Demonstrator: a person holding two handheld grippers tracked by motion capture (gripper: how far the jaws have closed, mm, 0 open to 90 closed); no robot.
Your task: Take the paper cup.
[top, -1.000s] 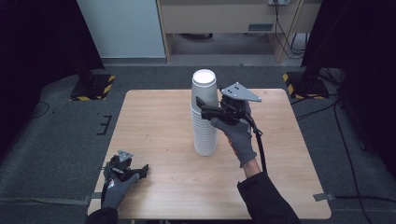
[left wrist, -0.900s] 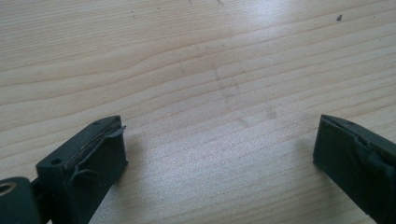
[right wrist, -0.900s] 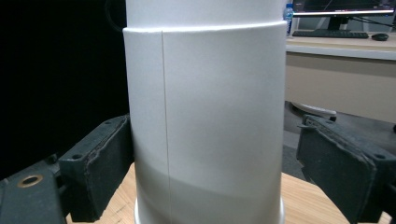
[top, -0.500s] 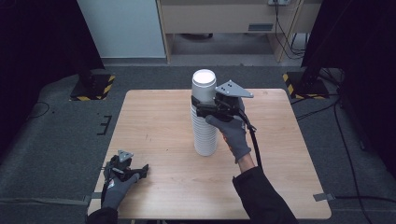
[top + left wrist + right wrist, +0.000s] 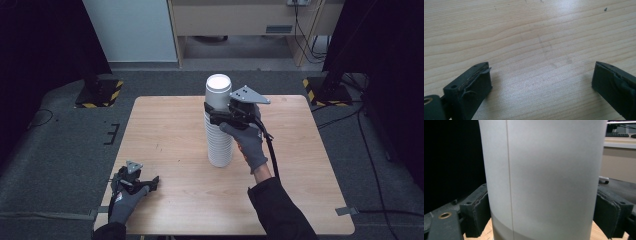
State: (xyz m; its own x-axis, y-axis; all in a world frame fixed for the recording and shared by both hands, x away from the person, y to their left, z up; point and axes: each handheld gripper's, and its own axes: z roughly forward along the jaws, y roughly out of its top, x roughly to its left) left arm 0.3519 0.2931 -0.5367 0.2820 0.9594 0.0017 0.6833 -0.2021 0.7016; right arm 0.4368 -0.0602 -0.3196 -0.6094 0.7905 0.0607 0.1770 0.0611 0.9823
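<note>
Table [image 5: 170, 150]: light wood, bare room left and front of stack. Cup stack [image 5: 219, 125]: white, upright at centre, well clear of edges; no print legible. Right gripper [image 5: 216, 113]: jaws clamp top cup [image 5: 544, 177]. Left gripper [image 5: 137, 184]: jaws wide, empty, near front-left corner.

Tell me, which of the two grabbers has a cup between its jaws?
The right gripper, up at the top cup of the white stack. Its jaws sit on both sides of that cup. The left gripper rests open on the table with nothing between.
</note>
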